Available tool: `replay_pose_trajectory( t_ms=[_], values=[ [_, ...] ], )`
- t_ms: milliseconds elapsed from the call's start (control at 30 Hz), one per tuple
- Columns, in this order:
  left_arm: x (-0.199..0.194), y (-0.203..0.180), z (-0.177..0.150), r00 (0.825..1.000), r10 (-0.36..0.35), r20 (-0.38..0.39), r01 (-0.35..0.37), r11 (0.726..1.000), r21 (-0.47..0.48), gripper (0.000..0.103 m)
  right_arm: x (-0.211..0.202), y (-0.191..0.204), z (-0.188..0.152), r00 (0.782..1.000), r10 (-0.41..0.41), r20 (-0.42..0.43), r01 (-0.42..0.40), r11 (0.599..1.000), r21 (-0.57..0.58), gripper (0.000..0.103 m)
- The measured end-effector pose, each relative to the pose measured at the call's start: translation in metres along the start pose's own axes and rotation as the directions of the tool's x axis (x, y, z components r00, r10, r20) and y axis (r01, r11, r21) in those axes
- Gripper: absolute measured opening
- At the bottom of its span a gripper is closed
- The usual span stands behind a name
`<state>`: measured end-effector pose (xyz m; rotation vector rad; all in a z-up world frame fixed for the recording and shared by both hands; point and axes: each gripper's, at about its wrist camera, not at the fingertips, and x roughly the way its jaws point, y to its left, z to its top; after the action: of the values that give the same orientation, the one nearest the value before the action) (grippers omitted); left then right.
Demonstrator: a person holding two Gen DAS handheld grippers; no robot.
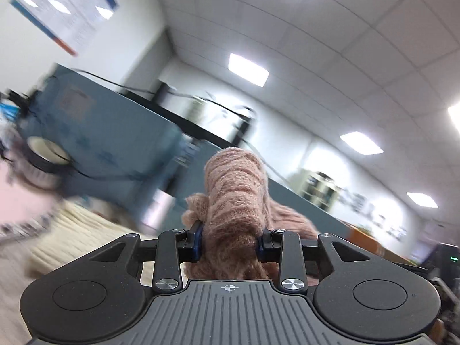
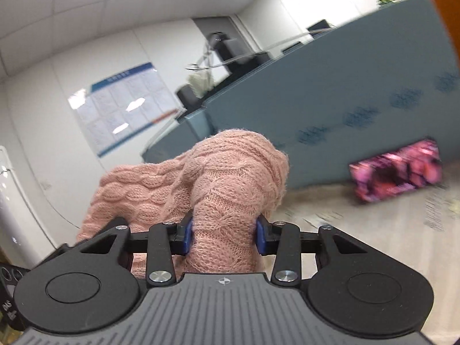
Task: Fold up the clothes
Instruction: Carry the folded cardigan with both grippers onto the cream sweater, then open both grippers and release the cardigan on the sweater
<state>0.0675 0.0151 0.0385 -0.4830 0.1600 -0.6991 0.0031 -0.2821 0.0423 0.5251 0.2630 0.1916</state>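
Note:
A pink cable-knit sweater (image 2: pixel 218 184) is held up in the air by both grippers. My left gripper (image 1: pixel 230 243) is shut on a thick bunch of the sweater (image 1: pixel 234 201), which bulges up between the blue pads (image 1: pixel 198 240). My right gripper (image 2: pixel 222 237) is shut on another bunch of it, and more knit hangs away to the left (image 2: pixel 129 189). Both cameras tilt upward toward the ceiling. The rest of the sweater below the grippers is hidden.
A cream knitted garment (image 1: pixel 83 227) lies on the table at lower left of the left wrist view. A grey-blue partition (image 2: pixel 345 100) stands behind the table. A pink patterned box (image 2: pixel 396 171) lies on the light tabletop (image 2: pixel 373 244) to the right.

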Motion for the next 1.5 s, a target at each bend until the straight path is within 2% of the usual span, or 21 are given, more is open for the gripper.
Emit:
replay_pose_trajectory(
  t_ms=[100,233,367,533,600,633,667,700,733,767,867,933,1033,1133,1233,1367,1433,1500],
  values=[
    [0.016,0.026,0.006,0.994,0.105,0.012,-0.105,0.994,-0.01,0.032,0.045,0.013,-0.001,1.0,0.002,-0.025,-0.003,0.999,-0.044,0.037],
    [0.045,0.073,0.005,0.979,0.203,0.006,-0.201,0.975,-0.091,0.032,0.107,0.016,-0.011,0.997,0.0,-0.072,-0.005,0.997,-0.076,0.037],
    [0.07,0.109,-0.007,0.966,0.255,-0.044,-0.259,0.954,-0.151,0.032,0.154,0.009,-0.023,0.992,-0.052,-0.112,0.036,0.99,-0.139,0.039],
    [0.081,0.129,-0.019,0.954,0.287,-0.09,-0.299,0.939,-0.173,0.037,0.176,-0.003,-0.032,0.988,-0.101,-0.121,0.078,0.981,-0.179,0.05],
    [0.079,0.129,-0.022,0.948,0.305,-0.09,-0.316,0.934,-0.166,0.043,0.179,-0.004,-0.036,0.986,-0.11,-0.124,0.087,0.98,-0.177,0.057],
    [0.078,0.127,-0.022,0.943,0.321,-0.088,-0.331,0.931,-0.152,0.05,0.179,-0.004,-0.037,0.986,-0.107,-0.127,0.084,0.981,-0.177,0.062],
    [0.078,0.126,-0.023,0.937,0.339,-0.087,-0.349,0.927,-0.141,0.063,0.177,-0.003,-0.038,0.986,-0.1,-0.13,0.076,0.981,-0.18,0.066],
    [0.076,0.125,-0.023,0.931,0.356,-0.084,-0.365,0.921,-0.138,0.071,0.174,-0.002,-0.039,0.986,-0.098,-0.131,0.074,0.981,-0.179,0.075],
    [0.073,0.124,-0.023,0.925,0.372,-0.079,-0.38,0.915,-0.137,0.085,0.17,0.0,-0.038,0.986,-0.107,-0.128,0.084,0.981,-0.173,0.085],
    [0.069,0.122,-0.022,0.922,0.382,-0.065,-0.388,0.911,-0.139,0.094,0.165,0.003,-0.036,0.985,-0.124,-0.121,0.102,0.98,-0.17,0.088],
    [0.054,0.111,-0.014,0.919,0.394,-0.026,-0.394,0.912,-0.113,0.099,0.145,0.012,-0.034,0.977,-0.183,-0.109,0.161,0.97,-0.183,0.094],
    [0.044,0.1,-0.01,0.908,0.415,-0.05,-0.417,0.907,-0.055,0.103,0.13,0.019,-0.04,0.968,-0.223,-0.116,0.195,0.957,-0.215,0.099],
    [0.031,0.078,-0.014,0.878,0.464,-0.119,-0.456,0.886,0.089,0.103,0.112,0.026,-0.058,0.951,-0.271,-0.151,0.227,0.94,-0.254,0.1],
    [0.021,0.066,-0.026,0.829,0.534,-0.166,-0.499,0.84,0.213,0.103,0.107,0.029,-0.082,0.927,-0.312,-0.211,0.239,0.92,-0.309,0.1],
    [0.017,0.068,-0.039,0.777,0.59,-0.22,-0.544,0.805,0.237,0.103,0.111,0.029,-0.102,0.902,-0.359,-0.24,0.26,0.895,-0.362,0.1],
    [0.029,0.073,-0.052,0.686,0.665,-0.297,-0.6,0.747,0.287,0.103,0.13,0.028,-0.118,0.871,-0.425,-0.247,0.284,0.845,-0.453,0.101],
    [0.036,0.075,-0.056,0.65,0.688,-0.322,-0.615,0.725,0.309,0.103,0.139,0.026,-0.124,0.862,-0.449,-0.236,0.288,0.816,-0.502,0.103],
    [0.044,0.074,-0.059,0.622,0.711,-0.327,-0.632,0.703,0.326,0.103,0.144,0.021,-0.122,0.861,-0.438,-0.259,0.275,0.828,-0.488,0.103]
  ],
)
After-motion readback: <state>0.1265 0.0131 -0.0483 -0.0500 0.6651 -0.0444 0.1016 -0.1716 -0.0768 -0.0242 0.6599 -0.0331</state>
